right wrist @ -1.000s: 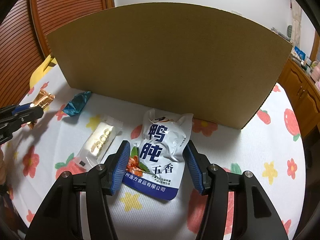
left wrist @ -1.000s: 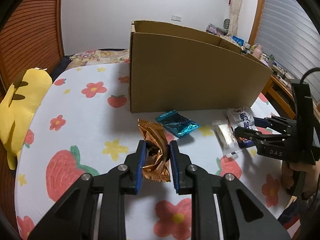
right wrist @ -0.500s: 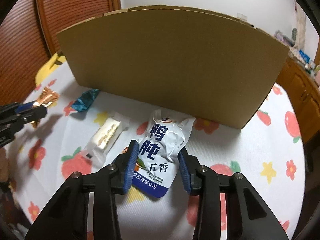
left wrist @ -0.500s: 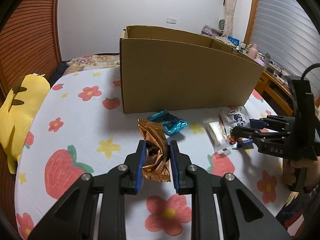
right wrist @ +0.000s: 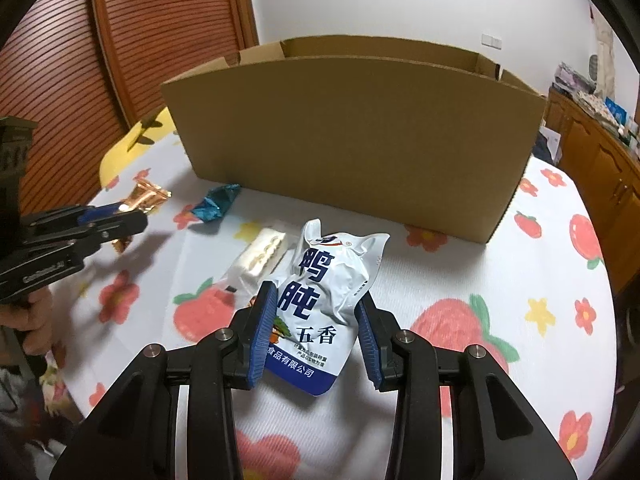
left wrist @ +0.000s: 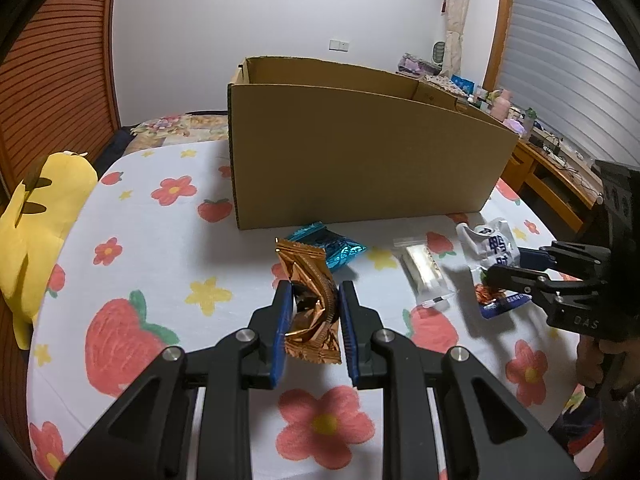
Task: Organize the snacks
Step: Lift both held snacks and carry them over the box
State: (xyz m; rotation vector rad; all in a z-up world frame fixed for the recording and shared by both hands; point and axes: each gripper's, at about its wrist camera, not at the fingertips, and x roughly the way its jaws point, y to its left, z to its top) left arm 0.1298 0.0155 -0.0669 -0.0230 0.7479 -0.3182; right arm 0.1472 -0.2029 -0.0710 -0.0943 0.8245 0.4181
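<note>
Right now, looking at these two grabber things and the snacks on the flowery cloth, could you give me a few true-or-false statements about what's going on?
1. The left gripper is clamped on the orange foil packet. True.
2. The right gripper holds the blue foil packet. False: it grips the white pouch; the blue one lies on the cloth.
3. The cardboard box stands open at the top. True.
4. The clear-wrapped white snack is inside the box. False: it lies on the cloth before it.

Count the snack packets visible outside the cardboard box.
4: copper packet in the left gripper, white pouch in the right gripper, teal packet and clear-wrapped cake on the sheet. The box interior is hidden.
</note>
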